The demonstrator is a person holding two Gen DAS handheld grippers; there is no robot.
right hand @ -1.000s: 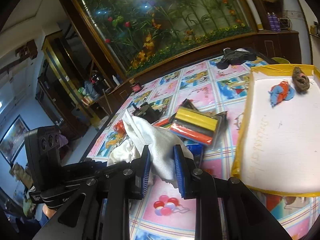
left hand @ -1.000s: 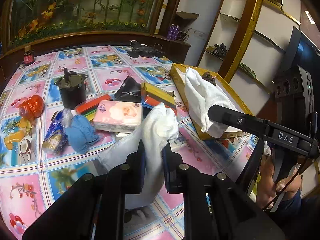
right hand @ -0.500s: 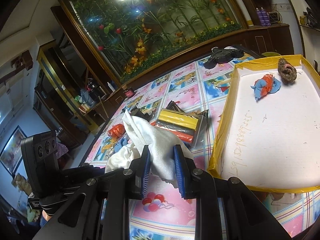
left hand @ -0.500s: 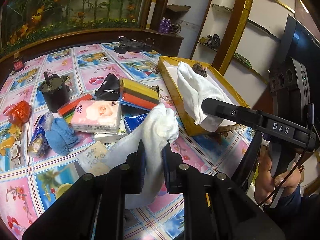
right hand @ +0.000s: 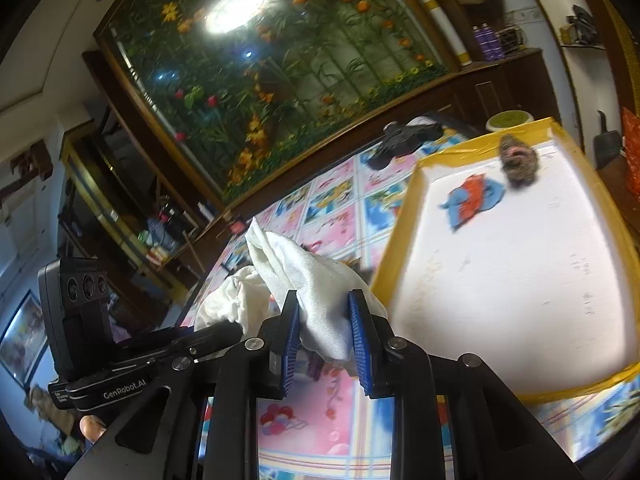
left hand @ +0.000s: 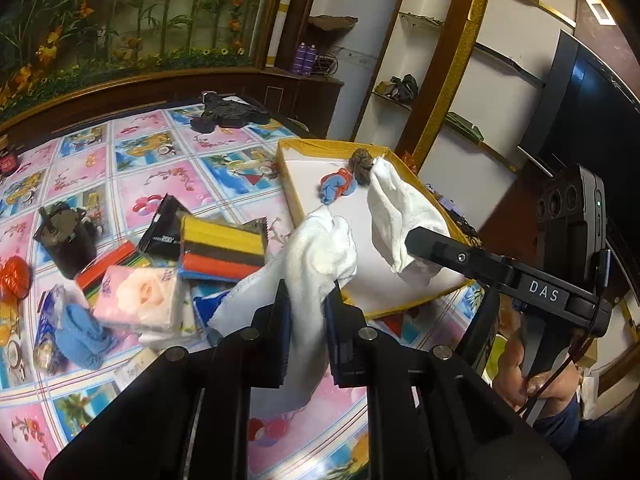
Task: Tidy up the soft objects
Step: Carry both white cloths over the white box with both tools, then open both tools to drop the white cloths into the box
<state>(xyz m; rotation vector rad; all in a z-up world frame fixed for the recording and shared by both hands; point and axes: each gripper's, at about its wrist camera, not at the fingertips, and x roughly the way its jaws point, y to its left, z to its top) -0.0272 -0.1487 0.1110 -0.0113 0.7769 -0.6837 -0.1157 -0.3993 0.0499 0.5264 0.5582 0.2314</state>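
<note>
I am pinching one white towel [left hand: 320,256] with both tools at once: my left gripper [left hand: 306,320] is clamped tight on one bunched end, my right gripper [right hand: 324,332] is squeezing the other end, each pair of jaws nearly closed with only cloth between the pads. The towel is hanging above the near edge of the yellow-rimmed tray [left hand: 288,184], one end over the tray's white floor, the other just outside its rim above the patterned tablecloth [left hand: 168,176]. Inside the tray, at its far end, two things are lying side by side: one blue-and-red cloth [right hand: 474,200] and one brown fuzzy lump [right hand: 518,158]. Left of the tray I am counting one pack of coloured sponges [left hand: 222,252], one pink tissue pack [left hand: 138,296], one blue cloth [left hand: 82,332], one black cylinder [left hand: 66,240] and one orange bundle [left hand: 14,278].
</note>
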